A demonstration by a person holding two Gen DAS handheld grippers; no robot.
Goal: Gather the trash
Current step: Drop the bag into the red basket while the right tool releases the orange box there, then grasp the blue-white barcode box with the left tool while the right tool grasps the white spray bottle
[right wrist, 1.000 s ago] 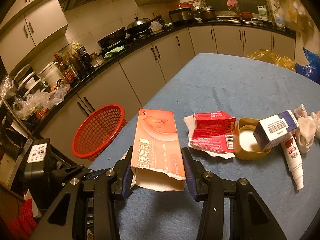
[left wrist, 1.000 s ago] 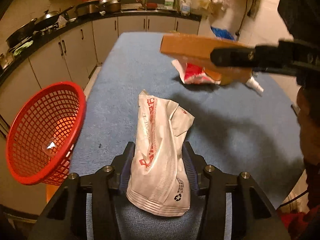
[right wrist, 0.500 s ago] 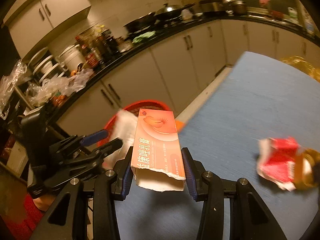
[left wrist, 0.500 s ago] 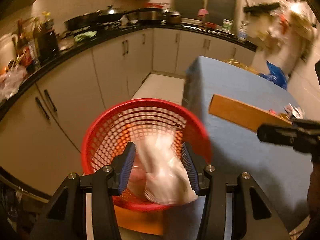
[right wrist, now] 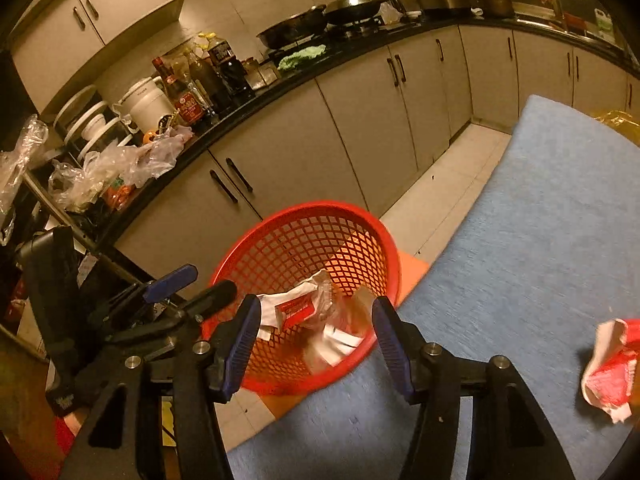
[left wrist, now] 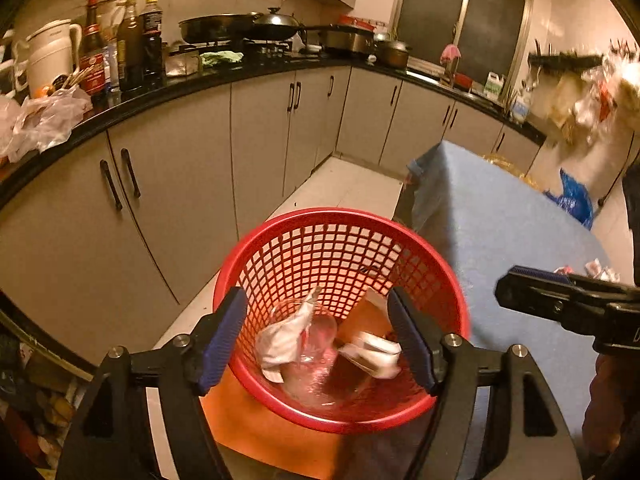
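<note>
A red mesh basket (left wrist: 340, 240) stands beside the blue table (left wrist: 500, 220); it also shows in the right wrist view (right wrist: 304, 240). My left gripper (left wrist: 318, 336) is open and empty above the basket. Below it lie a white pouch (left wrist: 284, 340) and a blurred carton (left wrist: 372, 354). My right gripper (right wrist: 316, 340) is open and empty over the basket's near rim, with the pouch (right wrist: 296, 306) and the blurred carton (right wrist: 336, 340) beneath. A crumpled red and white wrapper (right wrist: 612, 368) lies on the table at the right.
Grey kitchen cabinets (left wrist: 180, 184) with a black worktop run behind the basket. Bottles (right wrist: 200, 76), pans (left wrist: 240, 28) and plastic bags (right wrist: 120, 160) crowd the worktop. An orange block (left wrist: 256, 420) sits under the basket. Tiled floor (right wrist: 444, 188) lies between cabinets and table.
Both grippers swung from the table to over the basket and opened. The white pouch and the orange carton left the fingers and dropped into the basket.
</note>
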